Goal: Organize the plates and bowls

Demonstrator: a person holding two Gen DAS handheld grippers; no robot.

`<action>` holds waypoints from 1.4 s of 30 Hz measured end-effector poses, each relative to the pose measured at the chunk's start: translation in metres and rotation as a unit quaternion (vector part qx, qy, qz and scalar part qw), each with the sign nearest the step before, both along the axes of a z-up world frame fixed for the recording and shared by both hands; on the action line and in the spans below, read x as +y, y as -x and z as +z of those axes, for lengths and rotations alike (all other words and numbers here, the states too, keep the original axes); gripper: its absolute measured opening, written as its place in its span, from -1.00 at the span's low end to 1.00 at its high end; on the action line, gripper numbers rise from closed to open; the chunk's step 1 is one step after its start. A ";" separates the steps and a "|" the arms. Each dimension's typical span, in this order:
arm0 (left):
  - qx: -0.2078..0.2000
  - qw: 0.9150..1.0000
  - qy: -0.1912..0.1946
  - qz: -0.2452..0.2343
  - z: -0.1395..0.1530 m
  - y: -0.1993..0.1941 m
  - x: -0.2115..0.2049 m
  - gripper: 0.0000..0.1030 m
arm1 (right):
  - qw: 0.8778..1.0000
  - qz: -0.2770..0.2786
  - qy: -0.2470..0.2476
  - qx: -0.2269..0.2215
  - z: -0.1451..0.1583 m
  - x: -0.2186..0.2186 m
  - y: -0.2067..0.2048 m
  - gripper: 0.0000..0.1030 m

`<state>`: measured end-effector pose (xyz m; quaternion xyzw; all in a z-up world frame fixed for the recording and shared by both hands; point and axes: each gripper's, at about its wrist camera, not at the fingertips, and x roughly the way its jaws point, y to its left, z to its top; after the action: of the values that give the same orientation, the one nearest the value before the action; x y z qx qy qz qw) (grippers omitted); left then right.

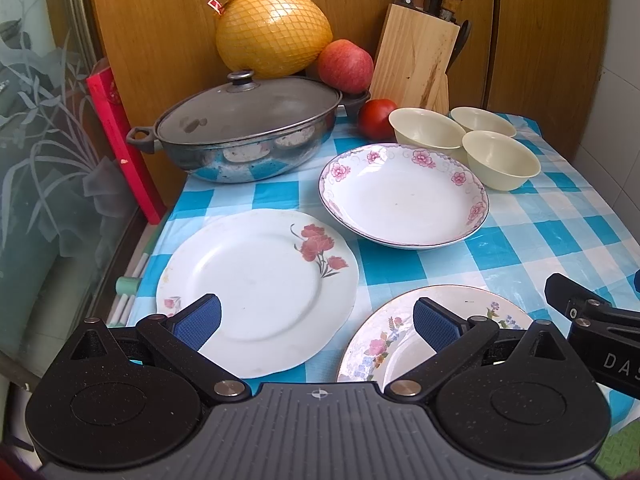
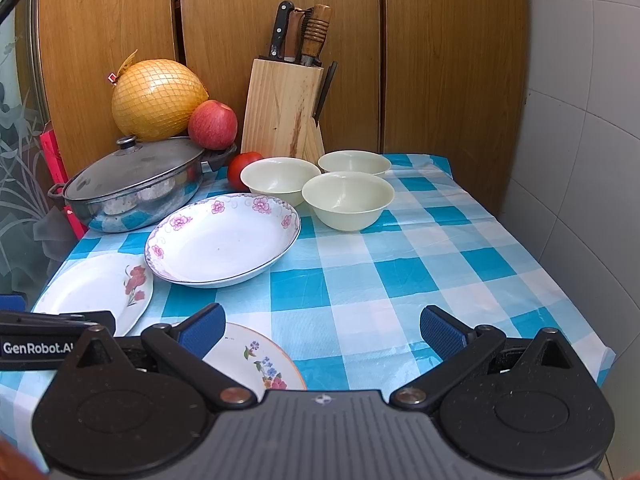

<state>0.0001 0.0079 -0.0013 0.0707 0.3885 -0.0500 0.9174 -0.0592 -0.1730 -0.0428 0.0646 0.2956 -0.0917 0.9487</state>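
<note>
On the blue checked cloth lie a flat white plate with red flowers [image 1: 256, 288] [image 2: 96, 292], a deep plate with a pink flower rim [image 1: 404, 196] [image 2: 224, 240], and a small plate with mixed flowers [image 1: 384, 344] [image 2: 256, 356] near the front edge. Three pale green bowls [image 1: 500, 160] [image 2: 348, 200] stand close together at the back. My left gripper [image 1: 320, 324] is open above the gap between the red-flower plate and the small plate. My right gripper [image 2: 322, 332] is open over bare cloth, right of the small plate. Neither holds anything.
A lidded metal pan [image 1: 244, 132] [image 2: 132, 184] sits back left, with a netted pomelo [image 1: 272, 32], an apple [image 1: 346, 66] and a tomato [image 1: 376, 118] behind it. A wooden knife block [image 1: 416, 60] [image 2: 284, 108] stands against the wood panels. A glass door [image 1: 40, 160] borders the left.
</note>
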 end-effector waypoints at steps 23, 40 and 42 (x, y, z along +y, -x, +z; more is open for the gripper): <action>0.002 1.000 -0.003 0.002 -0.001 0.001 0.003 1.00 | 1.000 0.003 0.000 0.000 -0.001 0.002 0.002 0.98; 0.011 1.000 -0.005 -0.008 -0.007 0.010 0.000 1.00 | 1.000 0.007 -0.003 0.004 -0.002 -0.001 0.005 0.98; 0.013 1.000 -0.003 -0.010 -0.007 0.012 0.001 1.00 | 1.000 0.008 -0.002 0.003 -0.002 -0.001 0.006 0.98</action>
<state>-0.0117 0.0085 -0.0078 0.0767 0.3995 -0.0588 0.9116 -0.0650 -0.1738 -0.0445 0.0639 0.2990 -0.0839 0.9484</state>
